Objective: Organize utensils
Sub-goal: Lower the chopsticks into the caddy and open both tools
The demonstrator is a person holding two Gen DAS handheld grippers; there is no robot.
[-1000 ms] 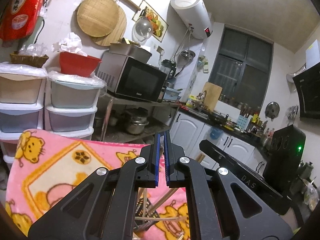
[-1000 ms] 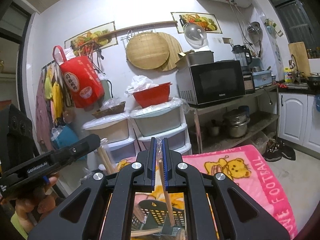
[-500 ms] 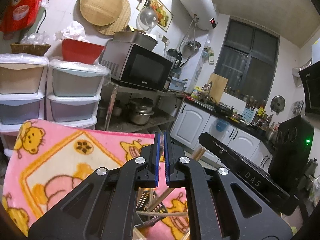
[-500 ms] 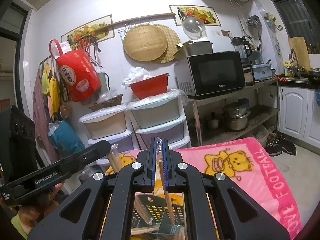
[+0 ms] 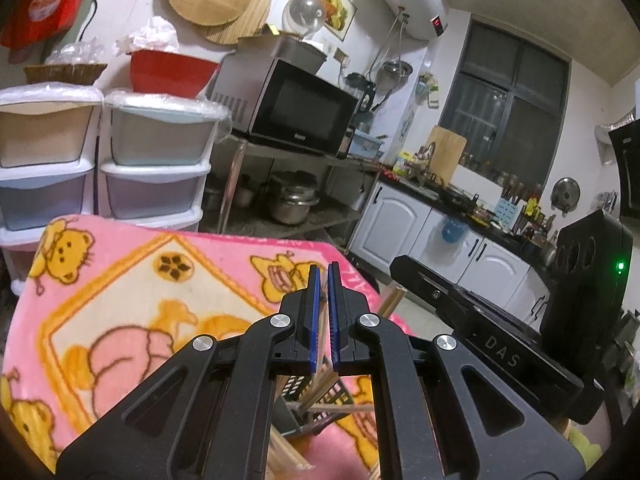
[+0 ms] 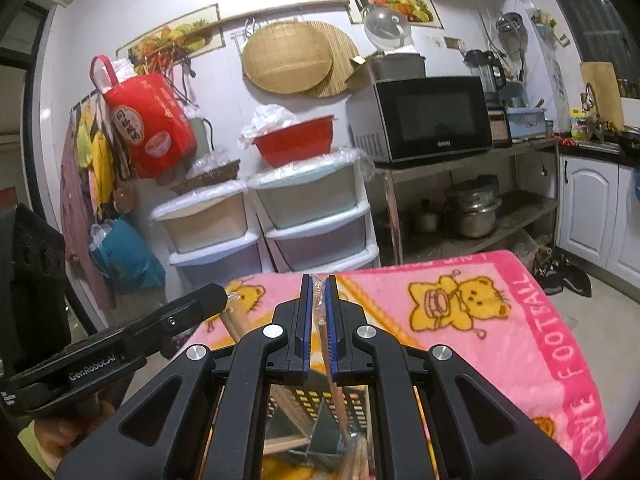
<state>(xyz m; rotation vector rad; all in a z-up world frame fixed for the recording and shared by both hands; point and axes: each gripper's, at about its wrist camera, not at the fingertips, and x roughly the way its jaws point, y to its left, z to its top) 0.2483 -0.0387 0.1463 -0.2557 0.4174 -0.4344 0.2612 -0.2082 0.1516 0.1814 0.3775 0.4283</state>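
Note:
My right gripper point(image 6: 319, 284) is shut on a wooden chopstick point(image 6: 334, 384) in a clear wrapper. The stick slants down into a black perforated utensil basket point(image 6: 310, 400) on the pink blanket. My left gripper point(image 5: 323, 276) is shut too. From the right wrist view its tip point(image 6: 218, 298) pinches a pair of chopsticks point(image 6: 236, 320) that hang toward the same basket point(image 5: 296, 384). Those sticks point(image 5: 320, 386) show below the left fingers. The right gripper point(image 5: 400, 270) sits close on the right of the left wrist view, sticks point(image 5: 394, 298) under its tip.
A pink cartoon-bear blanket point(image 6: 500, 320) covers the table point(image 5: 120, 300). Behind it stand plastic drawer units point(image 6: 312, 216), a red bowl point(image 6: 294, 140), a microwave point(image 6: 432, 116) on a metal shelf, and white cabinets point(image 5: 400, 220).
Both grippers have sunk toward the table with their chopsticks still held. The blanket and the basket fill more of each view than before.

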